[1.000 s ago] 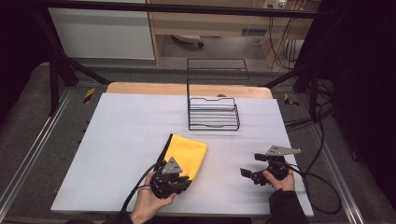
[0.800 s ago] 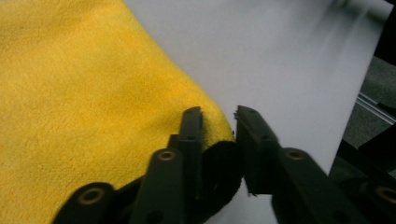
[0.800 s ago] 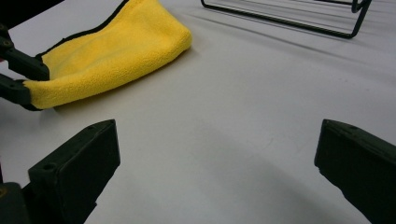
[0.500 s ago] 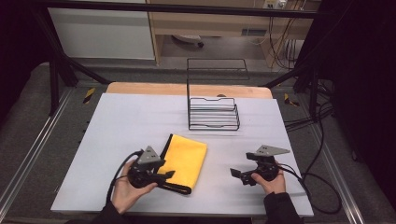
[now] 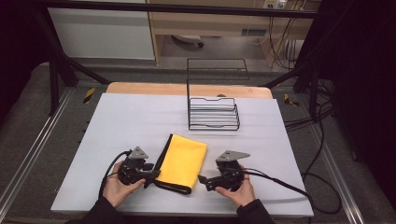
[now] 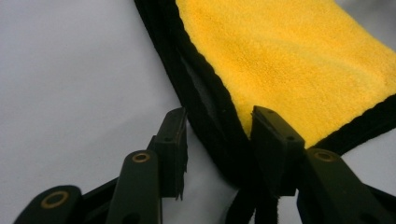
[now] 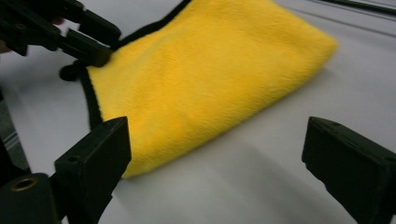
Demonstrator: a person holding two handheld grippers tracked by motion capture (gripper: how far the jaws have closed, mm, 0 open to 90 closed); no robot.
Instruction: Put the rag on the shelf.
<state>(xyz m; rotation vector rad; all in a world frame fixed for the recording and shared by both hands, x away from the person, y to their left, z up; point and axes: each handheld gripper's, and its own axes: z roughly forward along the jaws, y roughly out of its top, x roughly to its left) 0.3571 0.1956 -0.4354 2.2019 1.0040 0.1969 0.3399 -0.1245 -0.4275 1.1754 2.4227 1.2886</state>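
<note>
Yellow cloth [image 5: 182, 162] w/ black trim lies folded flat on the white bench [image 5: 140, 121], near the front edge, roughly centre, between the two grippers. Black hem runs along its left side & the near end.

Left gripper [image 5: 150, 176] sits at the cloth's near-left corner, held low in the person's left hand [image 5: 117, 186]. In the left gripper view its jaws are parted w/ the black hem between them: one jaw on the bare bench just left of the hem, the other over the yellow face at the corner. Gap visible btwn jaws and fabric, so released, not pinching. A bit of loose black trim trails down by the right-hand jaw.

Right gripper [image 5: 201, 180] is just off the cloth's near-right corner, in the right hand [image 5: 238, 190], jaws pointing left toward the fabric. Right gripper view: jaws spread wide, nothing between them but bench; one jaw's tip is close to the cloth's near edge, can't tell if touching. Left gripper [image 7: 88, 46] shows far side there, at the hemmed corner.

Black wire rack [image 5: 214, 112] stands farther back on the bench, well apart from the cloth, w/ a tall wire back frame. Cables trail from both grippers off the bench front
</note>
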